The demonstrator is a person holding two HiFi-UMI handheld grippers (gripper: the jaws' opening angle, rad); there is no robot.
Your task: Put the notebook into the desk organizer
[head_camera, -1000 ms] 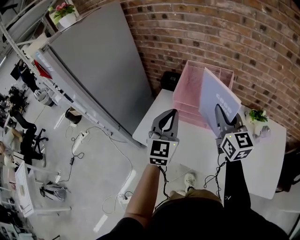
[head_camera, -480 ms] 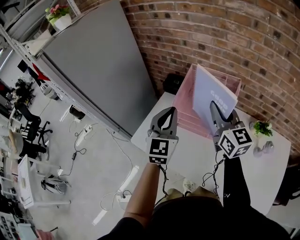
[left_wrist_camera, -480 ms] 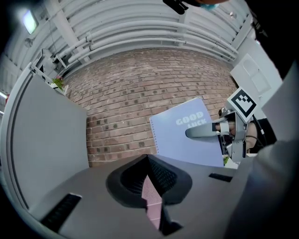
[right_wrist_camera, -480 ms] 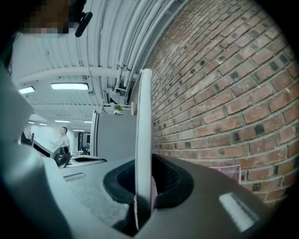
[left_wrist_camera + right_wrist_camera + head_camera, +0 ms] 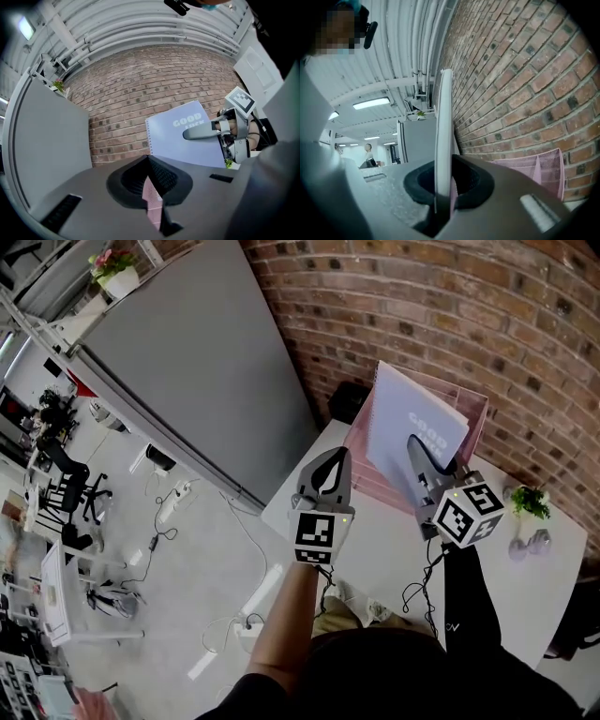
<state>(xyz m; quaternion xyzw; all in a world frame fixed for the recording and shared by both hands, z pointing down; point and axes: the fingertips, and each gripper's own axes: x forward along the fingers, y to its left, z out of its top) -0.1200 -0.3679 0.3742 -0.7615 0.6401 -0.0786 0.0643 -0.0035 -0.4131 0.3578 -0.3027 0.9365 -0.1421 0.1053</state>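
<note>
Right gripper (image 5: 418, 450): fingers closed flat on the notebook (image 5: 411, 427), one on each cover. In the right gripper view the notebook (image 5: 443, 122) stands edge-on and upright in the closed jaws of the right gripper (image 5: 442, 163), rising well past the fingertips. The lilac cover with white lettering faces the head camera, with the spiral binding on the edge away from the right fingers, toward the left gripper.

Left gripper (image 5: 335, 458): jaws together, nothing gripped. Its own view shows the left gripper (image 5: 148, 158) with its tips meeting and only a sliver of pink mesh in the slit behind them. Beyond and to the right of those tips are the notebook (image 5: 178, 140) and the right gripper (image 5: 186, 135) clamped on it.

Desk organizer (image 5: 476, 414): pink mesh on the white table (image 5: 384, 540), against the brick wall (image 5: 450, 315). It lies beyond and below the right fingertips. In the right gripper view the desk organizer (image 5: 536, 169) sits to the right of the fingers, clear of the notebook, which is not yet in a compartment.

Change from a second ago:
- Both grippers have moved in toward the wall.
- The notebook has rolled from a slanted pose to nearly upright.
- The notebook now covers more of the organizer's front in the head view.
- The right jaws' grip looks unchanged.
- The left jaws were together then too.

A small potted plant (image 5: 531, 503) stands to the right of the right gripper.
</note>
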